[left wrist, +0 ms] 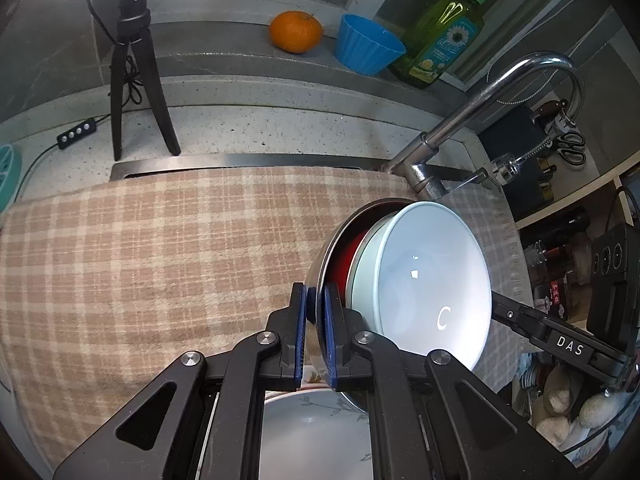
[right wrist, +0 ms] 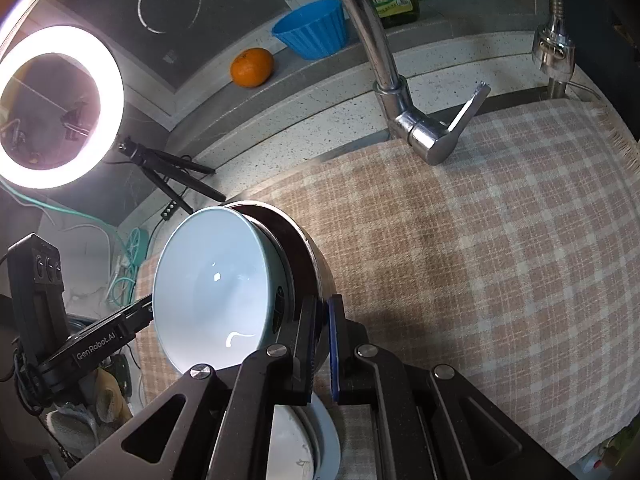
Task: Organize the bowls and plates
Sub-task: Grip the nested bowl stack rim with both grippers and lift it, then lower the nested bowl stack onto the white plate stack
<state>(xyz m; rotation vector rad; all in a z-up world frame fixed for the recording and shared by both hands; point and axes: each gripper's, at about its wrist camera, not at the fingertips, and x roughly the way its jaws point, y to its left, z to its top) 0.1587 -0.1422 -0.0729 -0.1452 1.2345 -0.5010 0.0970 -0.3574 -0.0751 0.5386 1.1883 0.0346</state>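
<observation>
A nested stack of bowls hangs tilted over the checked cloth: a steel bowl [left wrist: 322, 268] outermost, then a red bowl [left wrist: 354, 248], with a pale blue bowl [left wrist: 432, 280] innermost. My left gripper [left wrist: 316, 328] is shut on the steel bowl's rim on the near left side. My right gripper [right wrist: 320, 336] is shut on the opposite rim of the steel bowl [right wrist: 308, 256], beside the pale blue bowl [right wrist: 212, 280]. A white plate [left wrist: 312, 432] with a leaf pattern lies below the stack, also visible as the white plate [right wrist: 292, 440] in the right wrist view.
A beige checked cloth [left wrist: 160, 260] covers the sink area. Behind it stand a chrome faucet [left wrist: 480, 96], a black tripod [left wrist: 132, 72] and, on the ledge, an orange [left wrist: 296, 31], a blue cup [left wrist: 366, 46] and a green soap bottle [left wrist: 444, 36]. A ring light [right wrist: 60, 108] glows at the left.
</observation>
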